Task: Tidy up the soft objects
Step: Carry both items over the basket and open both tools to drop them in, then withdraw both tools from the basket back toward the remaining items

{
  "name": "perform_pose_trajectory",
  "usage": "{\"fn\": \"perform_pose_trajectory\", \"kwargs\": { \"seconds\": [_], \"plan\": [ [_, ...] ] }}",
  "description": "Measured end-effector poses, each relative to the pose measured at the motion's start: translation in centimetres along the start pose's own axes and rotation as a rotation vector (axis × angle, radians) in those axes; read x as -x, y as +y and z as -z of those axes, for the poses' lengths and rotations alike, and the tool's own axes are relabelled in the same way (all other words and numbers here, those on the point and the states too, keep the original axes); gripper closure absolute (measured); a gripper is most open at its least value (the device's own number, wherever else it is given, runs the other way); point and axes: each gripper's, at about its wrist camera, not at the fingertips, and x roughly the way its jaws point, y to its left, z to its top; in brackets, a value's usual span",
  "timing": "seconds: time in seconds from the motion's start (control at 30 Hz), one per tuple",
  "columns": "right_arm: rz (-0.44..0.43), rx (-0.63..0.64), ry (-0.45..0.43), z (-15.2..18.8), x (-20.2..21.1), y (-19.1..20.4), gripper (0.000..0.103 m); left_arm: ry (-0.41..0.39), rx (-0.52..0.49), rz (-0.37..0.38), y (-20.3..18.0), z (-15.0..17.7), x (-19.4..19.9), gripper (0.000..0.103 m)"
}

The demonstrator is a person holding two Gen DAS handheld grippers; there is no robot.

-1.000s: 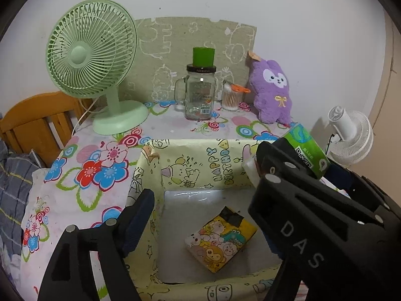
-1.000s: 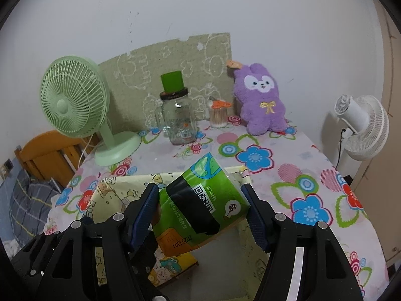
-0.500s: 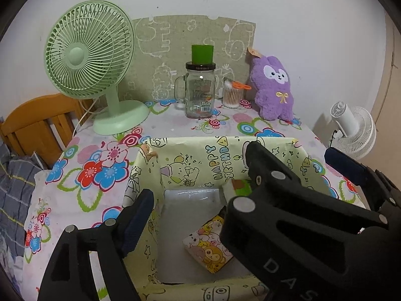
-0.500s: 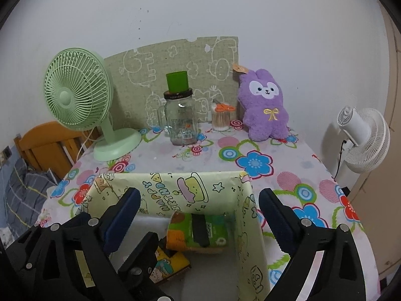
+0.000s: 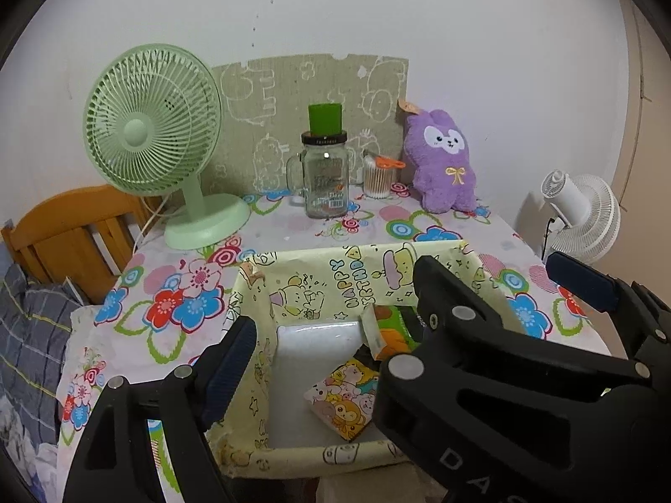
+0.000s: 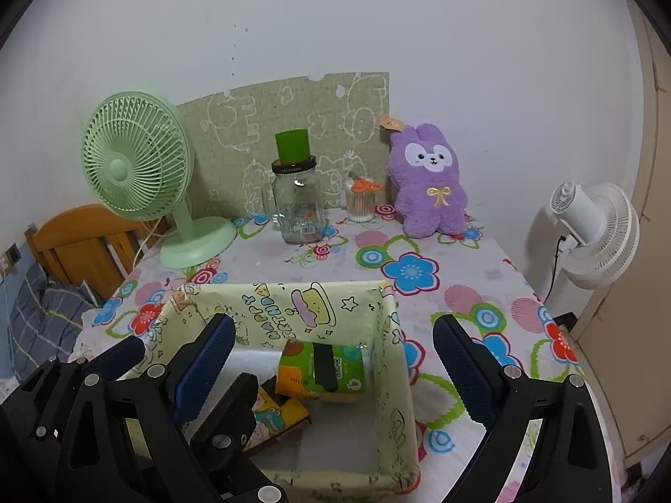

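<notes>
My right gripper (image 6: 331, 360) stands wide open with nothing between its blue pads; its jaws have just been opening. The green packet (image 6: 323, 371) lies below and ahead of it, inside the yellow cartoon-print box (image 6: 394, 348), leaning at the far wall. My left gripper (image 5: 335, 331) is also open and empty, poised over the box's near left corner. A yellow cartoon packet (image 5: 342, 398) lies flat on the box floor, nearer me than the green one and touching it. The left view shows that yellow packet almost whole but hides most of the green one behind the right gripper's black frame; the right view shows the green packet fully, while the yellow one is half covered by the left gripper's frame. To the right of the box the flowered tabletop (image 6: 453, 276) lies bare up to its edge. Farther back stand a green fan (image 6: 138, 167), a glass jar (image 6: 298, 209), and a purple plush rabbit (image 6: 430, 184) against the wall.
</notes>
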Motion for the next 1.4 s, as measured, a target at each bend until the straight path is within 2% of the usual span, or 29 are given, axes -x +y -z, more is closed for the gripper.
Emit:
{"fn": "perform_pose_trajectory", "kwargs": {
  "seconds": [0.27, 0.6, 1.23, 1.4],
  "plan": [
    [0.008, 0.014, -0.038, 0.0, 3.1, 0.1, 0.006, -0.043, -0.006, -0.003, -0.3, 0.3, 2.7, 0.014],
    [-0.003, 0.020, -0.066, 0.4, 6.7, 0.2, 0.006, -0.061, -0.010, 0.009, -0.5, 1.0, 5.7, 0.014],
    [0.000, 0.025, -0.107, 3.1, 12.2, 0.5, 0.006, -0.114, -0.026, 0.026, -1.3, 3.9, 10.3, 0.014],
    [0.003, 0.017, -0.090, 3.9, 13.0, 0.3, 0.006, -0.114, -0.022, 0.032, -1.5, 4.9, 11.2, 0.014]
  ]
}}
